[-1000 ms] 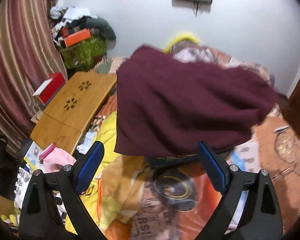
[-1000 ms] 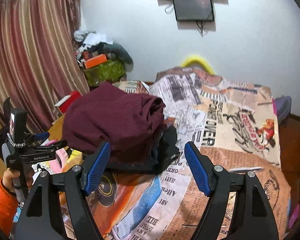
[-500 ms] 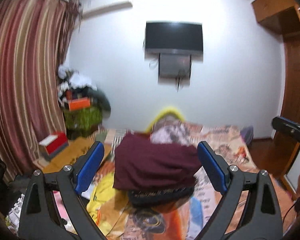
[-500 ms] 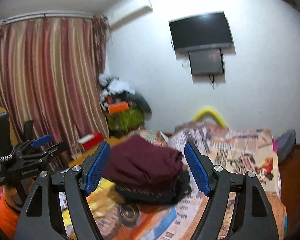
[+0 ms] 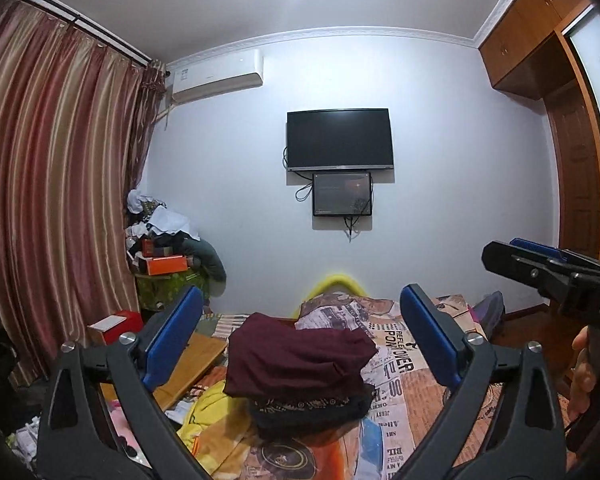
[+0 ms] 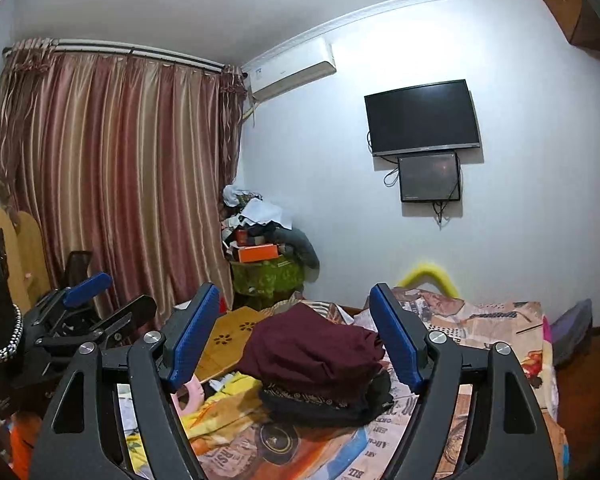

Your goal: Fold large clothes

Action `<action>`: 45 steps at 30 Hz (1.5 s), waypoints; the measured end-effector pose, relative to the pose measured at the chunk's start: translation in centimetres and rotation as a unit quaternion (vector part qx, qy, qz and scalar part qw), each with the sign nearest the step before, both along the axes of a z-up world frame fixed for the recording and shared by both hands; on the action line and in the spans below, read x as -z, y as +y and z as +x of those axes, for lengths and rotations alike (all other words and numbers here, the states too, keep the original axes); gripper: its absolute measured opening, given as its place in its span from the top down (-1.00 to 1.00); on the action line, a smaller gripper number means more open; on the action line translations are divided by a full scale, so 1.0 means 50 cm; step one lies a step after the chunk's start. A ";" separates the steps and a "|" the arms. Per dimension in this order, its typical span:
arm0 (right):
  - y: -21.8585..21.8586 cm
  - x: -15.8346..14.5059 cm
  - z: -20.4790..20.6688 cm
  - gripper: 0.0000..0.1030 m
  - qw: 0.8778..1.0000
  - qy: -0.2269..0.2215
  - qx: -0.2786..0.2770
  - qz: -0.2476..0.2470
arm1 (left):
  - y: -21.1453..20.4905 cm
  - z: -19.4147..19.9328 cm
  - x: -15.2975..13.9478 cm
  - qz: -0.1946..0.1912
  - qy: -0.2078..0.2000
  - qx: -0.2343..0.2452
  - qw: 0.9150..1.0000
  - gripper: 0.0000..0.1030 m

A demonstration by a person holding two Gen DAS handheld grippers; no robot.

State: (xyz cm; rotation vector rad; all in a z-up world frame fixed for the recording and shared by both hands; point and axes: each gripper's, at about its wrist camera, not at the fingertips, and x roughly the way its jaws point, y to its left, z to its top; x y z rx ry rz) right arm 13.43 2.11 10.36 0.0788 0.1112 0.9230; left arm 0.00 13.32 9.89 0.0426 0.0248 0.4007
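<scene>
Since a second ago you've pulled both tools up and back to level, so the maroon garment (image 5: pixel 300 354) has shrunk from filling the view to a folded bundle at 6 o'clock. It lies atop a dark folded garment (image 6: pixel 328 402) on the bed (image 5: pixel 400 384). Your left tool (image 5: pixel 300 344) and right tool (image 6: pixel 296 336) are empty, jaws opening. This fold looks finished; the yellow cloth (image 5: pixel 204 412) at 7 o'clock may be next.

Left gripper (image 5: pixel 300 344) level, jaws opening, nothing between, right gripper (image 6: pixel 294 340) level, jaws opening, empty
</scene>
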 end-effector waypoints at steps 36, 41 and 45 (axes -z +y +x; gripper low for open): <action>-0.018 0.039 -0.019 -0.95 0.998 0.027 0.048 -0.030 | -0.030 0.010 0.051 -0.018 0.041 -0.009 0.999 -1.00; -0.023 0.041 -0.014 -0.95 0.998 0.034 0.053 -0.032 | -0.024 0.019 0.055 -0.025 0.045 -0.008 0.999 -1.00; -0.024 0.042 -0.015 -0.95 0.997 0.035 0.056 -0.036 | -0.023 0.021 0.058 -0.029 0.046 -0.007 0.998 -1.00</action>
